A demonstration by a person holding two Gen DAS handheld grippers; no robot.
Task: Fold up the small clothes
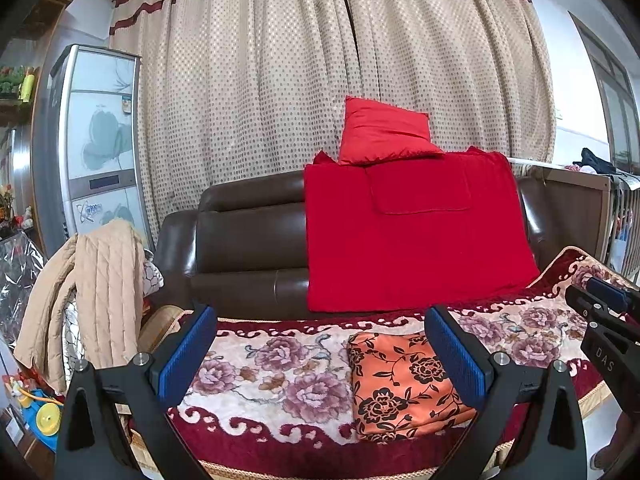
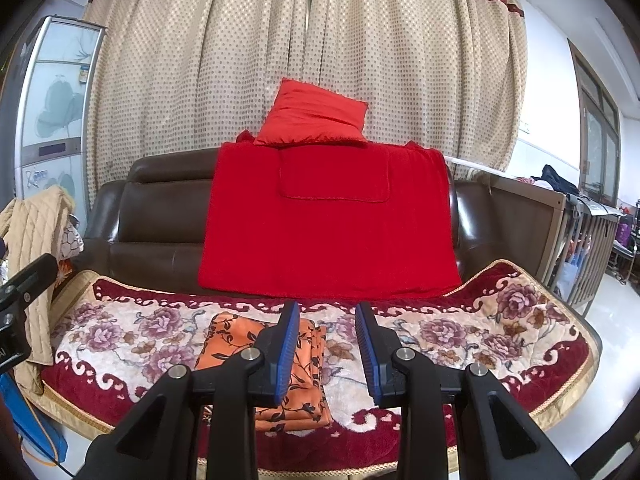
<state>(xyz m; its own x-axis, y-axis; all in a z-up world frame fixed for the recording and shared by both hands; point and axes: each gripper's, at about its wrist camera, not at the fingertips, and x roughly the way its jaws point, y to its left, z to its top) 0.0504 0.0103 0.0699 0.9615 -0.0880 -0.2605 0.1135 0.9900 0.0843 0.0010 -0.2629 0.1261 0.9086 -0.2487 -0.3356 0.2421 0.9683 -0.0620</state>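
I hold my left tool with its blue-padded fingers spread wide and empty, and my right tool with a narrower gap, also gripping nothing. Both hover above a plush floral seat cover in cream, pink and maroon that drapes the seat of a dark brown leather sofa. The folded orange cloth with a black flower print lies flat on that cover, near its front edge; in the right wrist view it sits below and left of the right tool's left finger. A bright red blanket hangs over the sofa back, with a red cushion on top. Behind is a beige dotted curtain with maroon bands. A tan quilted jacket drapes over the left end, beside a tall white floor air conditioner. Windows line the right wall.
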